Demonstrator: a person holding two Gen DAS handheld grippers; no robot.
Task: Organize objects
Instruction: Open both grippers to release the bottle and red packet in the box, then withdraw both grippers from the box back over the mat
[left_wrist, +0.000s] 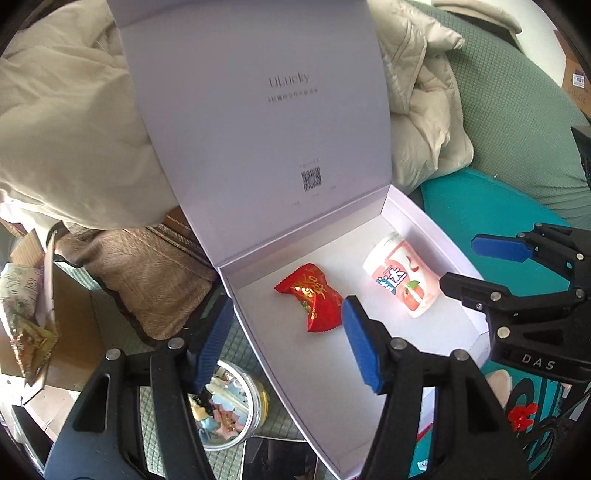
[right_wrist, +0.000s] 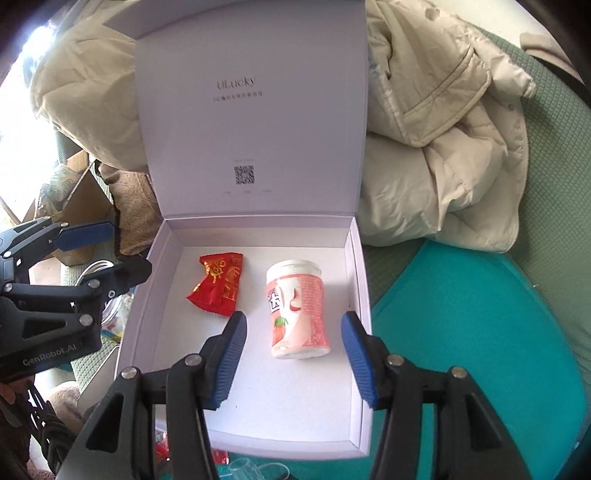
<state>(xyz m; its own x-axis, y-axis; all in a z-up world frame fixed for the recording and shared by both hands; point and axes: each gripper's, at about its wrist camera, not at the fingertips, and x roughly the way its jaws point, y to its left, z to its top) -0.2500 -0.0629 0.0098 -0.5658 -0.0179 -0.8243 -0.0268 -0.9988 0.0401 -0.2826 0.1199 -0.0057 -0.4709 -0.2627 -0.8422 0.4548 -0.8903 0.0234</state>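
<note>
A white gift box (left_wrist: 266, 354) (right_wrist: 355, 295) stands with its lid (left_wrist: 258, 129) upright. Two things lie on its floor: a red candy packet (left_wrist: 314, 299) (right_wrist: 218, 288) on the left and a pink gum bottle (left_wrist: 400, 277) (right_wrist: 297, 306) on its side to the right. My left gripper (left_wrist: 287, 302) (right_wrist: 129, 247) hangs open over the box's left wall with nothing between its blue pads (left_wrist: 360, 347). Open too, my right gripper (right_wrist: 293, 317) (left_wrist: 460, 264) hovers above the bottle, whose base shows between the pads (right_wrist: 231, 354) without touching them.
A beige padded jacket (right_wrist: 443, 147) (left_wrist: 417, 110) lies behind and right of the box on a green sofa (right_wrist: 546, 184). A teal cushion (right_wrist: 461, 332) sits under the box's right side. Left of the box are a glass jar (left_wrist: 229, 406) and a cardboard box (left_wrist: 74, 332).
</note>
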